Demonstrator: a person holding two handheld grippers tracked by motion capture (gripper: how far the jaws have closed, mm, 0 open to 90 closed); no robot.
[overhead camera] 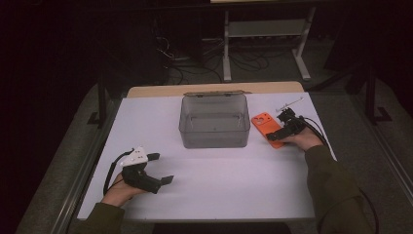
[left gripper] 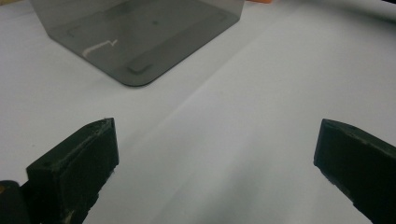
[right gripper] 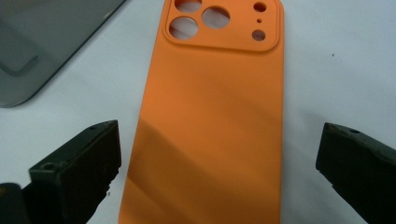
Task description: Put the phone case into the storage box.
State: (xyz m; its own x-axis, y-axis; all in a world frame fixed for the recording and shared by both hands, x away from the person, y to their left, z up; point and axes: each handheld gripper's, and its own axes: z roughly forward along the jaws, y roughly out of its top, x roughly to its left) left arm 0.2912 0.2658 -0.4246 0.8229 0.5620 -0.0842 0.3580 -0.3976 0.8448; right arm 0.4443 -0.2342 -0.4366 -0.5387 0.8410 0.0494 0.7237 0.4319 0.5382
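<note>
Right gripper (right gripper: 219, 154) jaws straddle the orange phone case (right gripper: 210, 121).

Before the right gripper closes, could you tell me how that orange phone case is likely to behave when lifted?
The orange phone case looks thin and hollow, so probably light. Its matte, rubbery-looking surface should grip rather than slip. Lying flat on the table, it may flex if pinched across its width.

Bare white table (overhead camera: 234, 185) across front and middle, open for passing; grey box (overhead camera: 214, 122) stands at centre rear, blocking the straight line between sides; orange phone case (right gripper: 210, 130) lies flat just right of it, narrow gap between them.
</note>
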